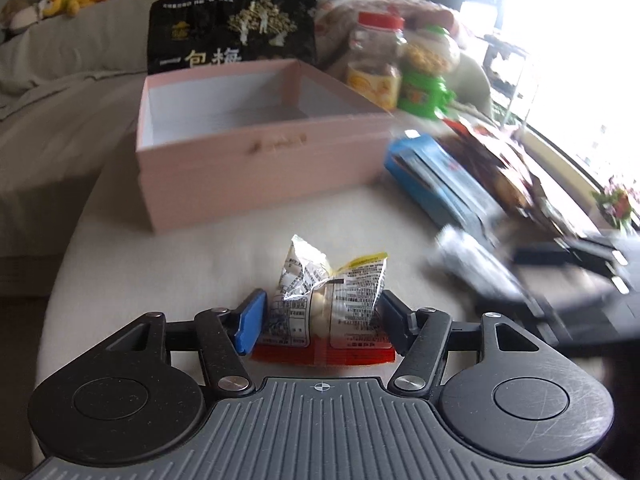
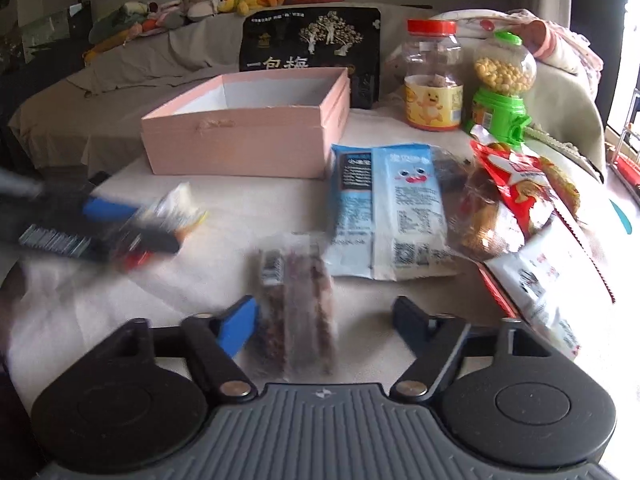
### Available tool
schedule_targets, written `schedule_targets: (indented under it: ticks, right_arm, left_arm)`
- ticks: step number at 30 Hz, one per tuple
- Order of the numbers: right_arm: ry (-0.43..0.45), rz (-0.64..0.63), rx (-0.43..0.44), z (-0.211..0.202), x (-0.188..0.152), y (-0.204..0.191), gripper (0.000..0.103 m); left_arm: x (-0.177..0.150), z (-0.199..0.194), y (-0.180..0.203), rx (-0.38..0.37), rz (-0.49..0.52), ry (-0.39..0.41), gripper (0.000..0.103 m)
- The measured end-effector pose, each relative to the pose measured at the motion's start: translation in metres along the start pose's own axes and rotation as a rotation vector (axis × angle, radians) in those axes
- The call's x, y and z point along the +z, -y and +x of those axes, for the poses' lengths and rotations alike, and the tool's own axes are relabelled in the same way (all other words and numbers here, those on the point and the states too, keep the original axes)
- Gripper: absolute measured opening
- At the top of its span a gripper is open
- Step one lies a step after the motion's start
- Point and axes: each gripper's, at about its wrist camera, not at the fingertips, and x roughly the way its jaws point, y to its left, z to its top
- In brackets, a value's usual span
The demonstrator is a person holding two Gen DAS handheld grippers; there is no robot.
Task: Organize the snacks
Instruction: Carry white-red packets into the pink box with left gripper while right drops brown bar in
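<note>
An open pink box stands on the pale table, and its inside looks bare. In the left wrist view a small clear snack packet with a red bottom edge sits crumpled between the pads of my left gripper, which is shut on it. The same gripper shows blurred at the left of the right wrist view. My right gripper is open around a long clear packet of brown snacks. Its blue pad is at the packet's left edge and the black pad stands apart.
Behind the box stands a black bag. A red-lidded jar and a green candy dispenser stand at the back right. A light blue packet and red snack bags lie right of the box. A sofa with plush toys is behind.
</note>
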Motion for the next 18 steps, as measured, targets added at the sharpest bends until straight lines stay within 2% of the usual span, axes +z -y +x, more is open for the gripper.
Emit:
schedule_targets:
  ticks: [2,4,8,12,18]
  right_arm:
    - [-0.009,-0.026,0.011,0.001,0.005,-0.005,0.05]
    - [-0.025,-0.048,0.026,0.0,0.009,-0.01,0.04]
    - [-0.023,-0.078,0.071,-0.012,0.012,-0.018,0.039]
    - [0.032,-0.119,0.069,-0.034,0.019,-0.028,0.038]
    - [0.109,-0.12,0.147,-0.06,0.055,-0.031,0.038]
  left_arm:
    - [-0.012,-0.014,0.003,0.01,0.009,-0.013,0.066]
    - [-0.022,-0.024,0.004,0.016,0.01,-0.026,0.066]
    - [-0.034,-0.039,0.006,0.023,-0.002,-0.039,0.066]
    - [-0.035,-0.048,0.005,0.011,-0.016,-0.03,0.065]
    - [-0.013,-0.062,-0.003,0.0,-0.054,0.057,0.064]
